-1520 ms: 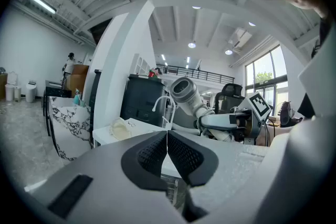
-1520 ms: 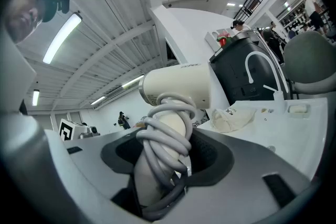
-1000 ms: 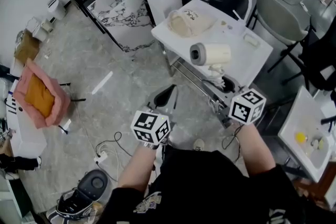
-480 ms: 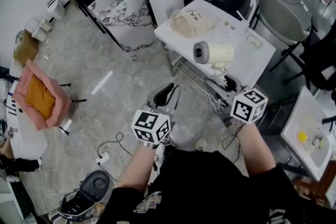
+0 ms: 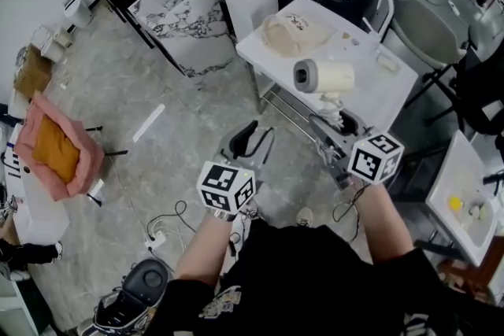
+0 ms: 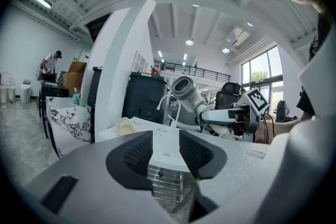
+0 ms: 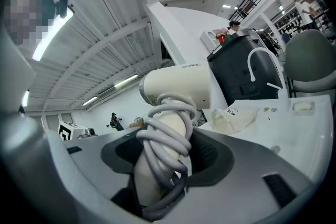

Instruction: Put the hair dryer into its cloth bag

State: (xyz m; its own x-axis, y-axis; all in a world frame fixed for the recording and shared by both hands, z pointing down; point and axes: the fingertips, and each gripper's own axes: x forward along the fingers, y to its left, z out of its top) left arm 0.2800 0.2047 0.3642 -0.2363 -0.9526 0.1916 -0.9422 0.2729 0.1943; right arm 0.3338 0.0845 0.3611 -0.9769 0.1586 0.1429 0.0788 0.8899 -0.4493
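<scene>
So far only the pick-up looks done. At the left, the left tongs (image 5: 250, 139) hang short of the white tabletop (image 5: 383, 87) with their dark ribbed pads spread and nothing between them; the left gripper view (image 6: 165, 150) shows only bare tabletop through the gap.

Further right and toward the back of the tabletop lies the cream drawstring cloth bag (image 5: 293, 34), slumped and flat. Neither pair of tongs touches it, and I cannot tell whether its mouth is open.

Right of the bag, and nearer the person, is the cream-coloured hair dryer with its grey cord wound round the handle (image 5: 323, 78). It seems to be lifted clear of the tabletop, barrel on top and handle pointing down. The right tongs (image 7: 163, 161) pinch that handle, cord and all, low on its length.

My reading is that the dryer is in hand but well apart from the bag, so the main work is left. The free left tongs have yet to reach the bag and hold its mouth open. The right tongs must then carry the dryer over and slide it inside.
</scene>
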